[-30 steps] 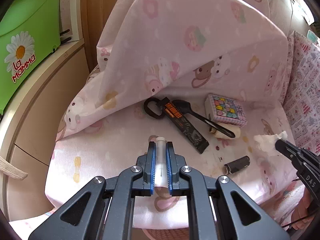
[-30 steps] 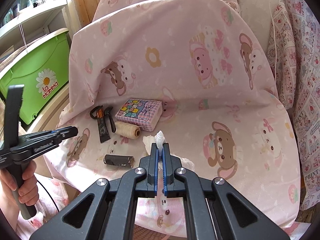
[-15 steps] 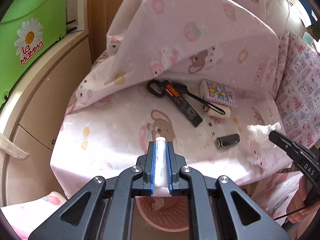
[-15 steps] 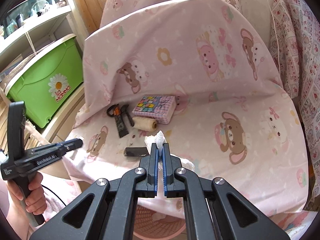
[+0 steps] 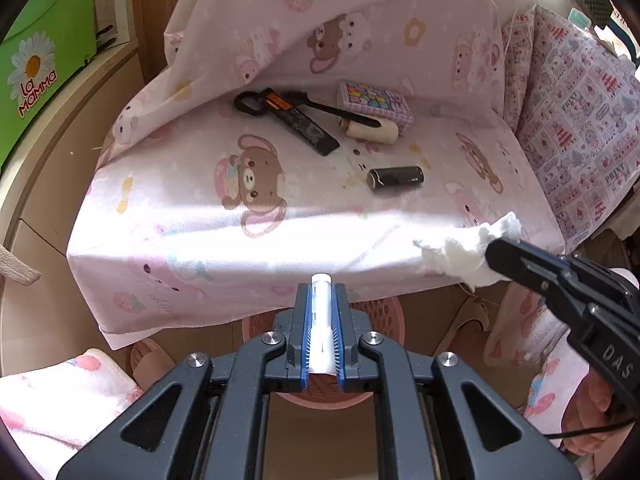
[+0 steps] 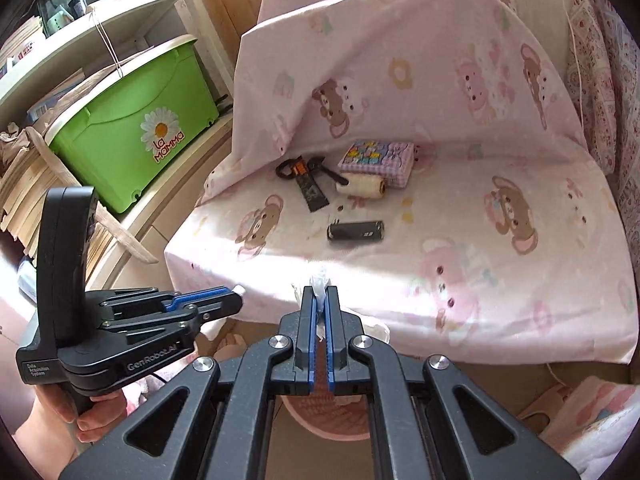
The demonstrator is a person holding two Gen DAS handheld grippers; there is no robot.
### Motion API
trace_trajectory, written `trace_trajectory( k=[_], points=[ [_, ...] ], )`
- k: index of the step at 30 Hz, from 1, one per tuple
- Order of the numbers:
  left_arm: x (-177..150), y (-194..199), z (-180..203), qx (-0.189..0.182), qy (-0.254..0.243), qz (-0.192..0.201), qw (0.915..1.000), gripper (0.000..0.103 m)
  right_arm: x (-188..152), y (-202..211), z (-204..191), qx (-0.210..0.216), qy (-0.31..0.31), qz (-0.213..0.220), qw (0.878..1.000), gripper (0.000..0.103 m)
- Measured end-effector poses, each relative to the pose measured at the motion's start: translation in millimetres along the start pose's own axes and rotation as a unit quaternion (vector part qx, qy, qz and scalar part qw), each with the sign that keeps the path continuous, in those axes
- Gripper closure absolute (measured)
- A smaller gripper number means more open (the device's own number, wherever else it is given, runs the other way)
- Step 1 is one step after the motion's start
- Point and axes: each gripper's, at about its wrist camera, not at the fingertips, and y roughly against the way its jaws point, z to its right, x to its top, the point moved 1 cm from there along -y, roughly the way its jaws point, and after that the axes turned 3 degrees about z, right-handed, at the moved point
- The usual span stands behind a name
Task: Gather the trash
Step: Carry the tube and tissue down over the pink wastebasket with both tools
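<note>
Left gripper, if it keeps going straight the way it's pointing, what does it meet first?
Probably the pink basket on the floor: it lies straight beyond the left gripper, which holds a white tube. Depth is unclear.

Home interior, a lived-in room: pink cartoon-bear sheet (image 6: 460, 92) covering a seat, green storage box (image 6: 132, 136) sitting by shelves (image 6: 80, 40) holding household clutter, patterned cushion (image 5: 580, 120) leaning alongside, pink wastebasket (image 5: 384, 312) standing on the floor.

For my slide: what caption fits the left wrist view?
Left gripper carries a white tube above the pink basket.
</note>
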Motion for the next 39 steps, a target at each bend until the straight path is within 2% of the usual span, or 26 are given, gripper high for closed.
trace_trajectory(
  k=[5, 9, 14, 18, 21, 30, 33, 35, 39],
  points=[
    [-8.3, -8.7, 2.2, -0.004, -0.002, -0.02, 0.9998, 0.094, -28.9, -8.1, -3.9, 0.0, -0.01, -0.035, 0.999, 0.099],
    [-21.0, -28.0, -3.5, -0.005, 0.005, -0.06, 0.9982, 0.094, -48.5, -22.7, 4.8, -0.011, -0.036, -0.071, 0.997, 0.099],
    [-33.4, -60.1, -6.1, 0.028, 0.009, -0.103, 0.9943, 0.094, -64.7, -50.0, 8.3, -0.039, -0.023, -0.106, 0.993, 0.099],
    [-40.8, -85.8, -11.4, 0.04, 0.018, -0.133, 0.9901, 0.094, -71.8, -65.7, 20.2, -0.069, -0.031, -0.111, 0.991, 0.099],
    [-47.9, -102.5, -10.1, 0.029, 0.024, -0.155, 0.9872, 0.094, -83.4, -83.4, 35.0, -0.063, -0.067, -0.139, 0.986, 0.099],
    [-81.6, -168.3, 0.9, 0.039, -0.008, -0.238, 0.9704, 0.094, -113.2, -135.6, 55.8, -0.086, -0.091, -0.209, 0.97, 0.099],
    [-89.2, -182.5, -1.9, 0.035, 0.007, -0.251, 0.9673, 0.094, -114.8, -149.0, 59.8, -0.086, -0.095, -0.219, 0.967, 0.099],
    [-94.6, -193.1, -3.9, 0.045, 0.013, -0.256, 0.9656, 0.094, -117.3, -154.0, 69.0, -0.087, -0.109, -0.218, 0.966, 0.099],
    [-100.4, -203.8, -5.6, 0.051, 0.022, -0.254, 0.9655, 0.094, -128.1, -165.7, 82.8, -0.107, -0.144, -0.218, 0.959, 0.099]
  ],
)
